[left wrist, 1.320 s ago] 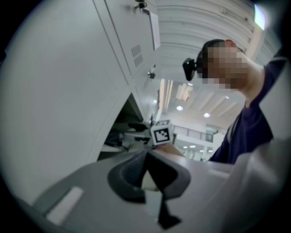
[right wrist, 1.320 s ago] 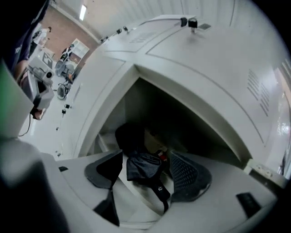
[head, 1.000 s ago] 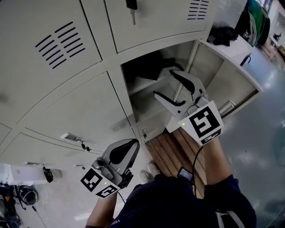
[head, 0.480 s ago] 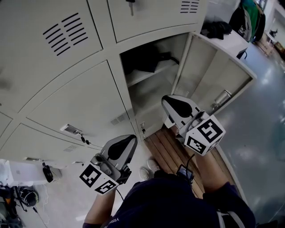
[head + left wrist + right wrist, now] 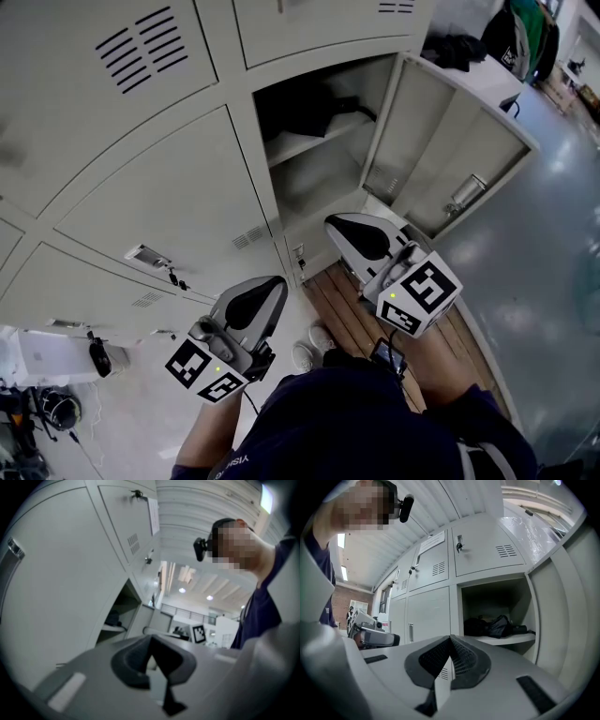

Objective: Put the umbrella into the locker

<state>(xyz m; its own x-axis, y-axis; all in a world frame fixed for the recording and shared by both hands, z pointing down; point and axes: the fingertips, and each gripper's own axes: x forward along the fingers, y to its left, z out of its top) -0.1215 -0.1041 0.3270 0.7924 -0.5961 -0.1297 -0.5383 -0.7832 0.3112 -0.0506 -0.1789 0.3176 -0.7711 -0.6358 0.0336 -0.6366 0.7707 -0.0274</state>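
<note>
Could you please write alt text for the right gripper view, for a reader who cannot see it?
The right gripper, shut and empty, points at an open locker whose shelf holds dark bundled items. Closed locker doors run to the left, where the left gripper shows at the edge.

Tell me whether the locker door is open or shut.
Open. The locker door stands swung wide to the right, baring the shelf inside, with a dark bundle lying on it.
</note>
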